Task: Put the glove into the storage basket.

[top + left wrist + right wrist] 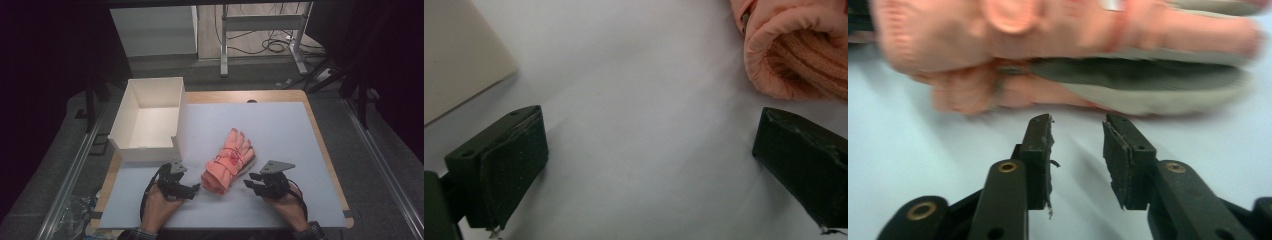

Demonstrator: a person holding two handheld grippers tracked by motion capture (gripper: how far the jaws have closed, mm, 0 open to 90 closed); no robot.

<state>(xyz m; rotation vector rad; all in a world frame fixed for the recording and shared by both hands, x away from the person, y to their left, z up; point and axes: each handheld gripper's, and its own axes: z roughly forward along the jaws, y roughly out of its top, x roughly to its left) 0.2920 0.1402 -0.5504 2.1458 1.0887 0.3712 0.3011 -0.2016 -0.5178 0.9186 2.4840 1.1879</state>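
Two grippers sit nearest the person, each held in a hand at the near edge of the white mat (280,125). One, the left gripper (196,189), has its jaws spread wide with only bare mat between them. Its twin, the right gripper (248,180), has its jaws partly apart and nothing between them, tips just short of the gloves. One bundle of pink gloves (229,161) lies between them, stacked, padded, with knit cuffs toward the person. Open mat stretches right and beyond. One white box (131,117), open-topped, stands at the far left, overhanging the table (320,135) edge.
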